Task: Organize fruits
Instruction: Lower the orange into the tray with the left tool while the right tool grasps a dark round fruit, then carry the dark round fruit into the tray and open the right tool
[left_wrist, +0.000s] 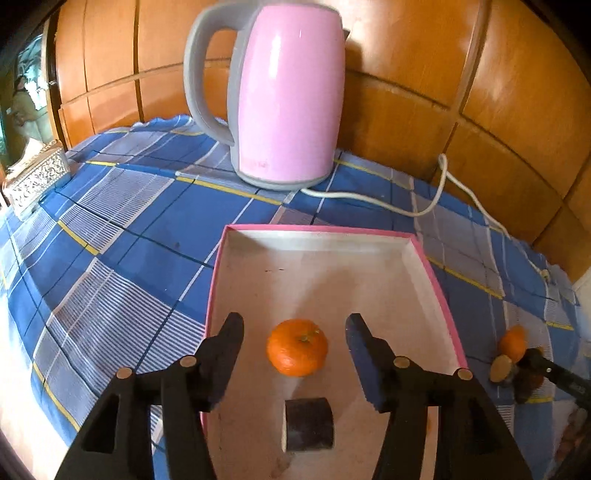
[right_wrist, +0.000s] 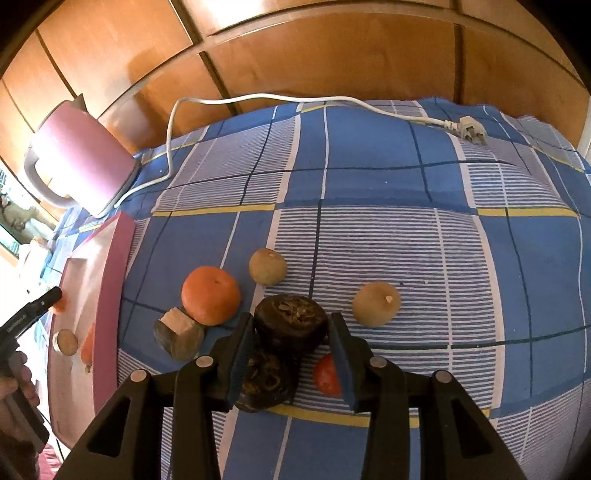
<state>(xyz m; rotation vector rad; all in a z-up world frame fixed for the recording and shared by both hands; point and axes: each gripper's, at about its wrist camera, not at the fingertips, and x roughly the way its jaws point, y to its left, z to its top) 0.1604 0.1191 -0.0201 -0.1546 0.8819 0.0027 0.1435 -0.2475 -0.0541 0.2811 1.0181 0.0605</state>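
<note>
Left wrist — tongs (left_wrist: 294, 334) astride orange (left_wrist: 297, 347), apart.

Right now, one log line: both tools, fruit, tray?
left tool: open over orange in tray | right tool: around dark fruit, contact unclear | loose: orange and others on cloth

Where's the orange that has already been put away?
In the left wrist view the orange lies in the pink-rimmed box, between the open left fingers, untouched, just beyond a dark cut piece and in front of the kettle.
</note>
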